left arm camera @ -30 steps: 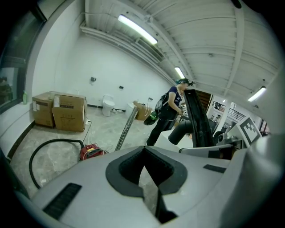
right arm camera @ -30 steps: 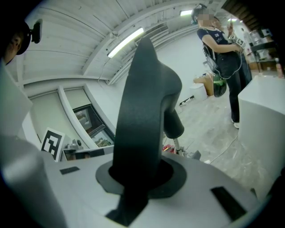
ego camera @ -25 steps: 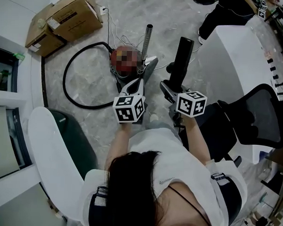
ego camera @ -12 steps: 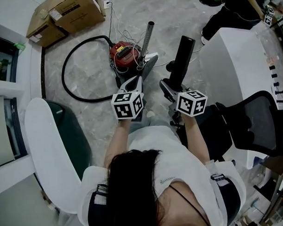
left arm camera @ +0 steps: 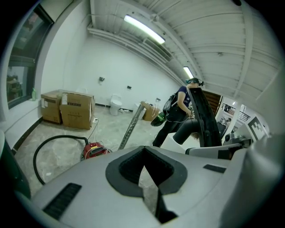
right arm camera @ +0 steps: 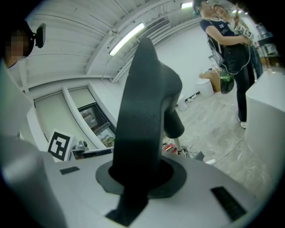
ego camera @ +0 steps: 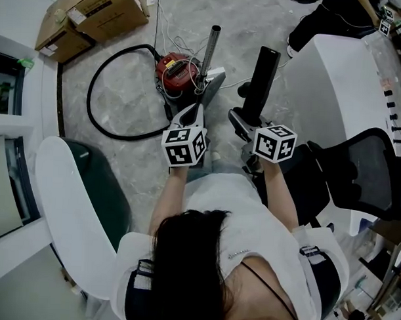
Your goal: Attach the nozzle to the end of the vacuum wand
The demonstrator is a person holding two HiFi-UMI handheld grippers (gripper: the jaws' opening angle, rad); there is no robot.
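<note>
**Right gripper.** The right gripper [right arm camera: 138,178] is clamping the nozzle [right arm camera: 143,107]. Both jaws are pressing against the black body low down, and the nozzle is rising upright out of the pads.

**Left gripper.** The left gripper [left arm camera: 145,168] is carrying nothing. Its jaws are standing narrowly apart, and a slit of floor is showing between the dark pads.

**Position of the task parts.**
- The vacuum wand [ego camera: 208,54], a bare metal tube, is standing just ahead of the left gripper with its open end uppermost.
- It is standing close beside the red vacuum cleaner [ego camera: 177,68].
- The nozzle is standing to the right of the wand and roughly parallel to it. The two parts are apart and are not touching.

**What each view is adding.**
- The head view alone is showing both grippers side by side in front of the person. It is also showing the black hose [ego camera: 89,100] looping across the floor to the left of the cleaner.
- The left gripper view is placing the wand beyond the jaws and to their upper left, outside the gap. The gripper body is hiding the wand's lower end, so its seating cannot be told.
- This view is also showing the nozzle as a dark upright bar at the right, cardboard boxes [left arm camera: 67,109] by the wall, and a second person [left arm camera: 180,111] standing in the background.
- The right gripper view is showing a round side neck branching off the nozzle to the right. The other views are not resolving this neck.
</note>
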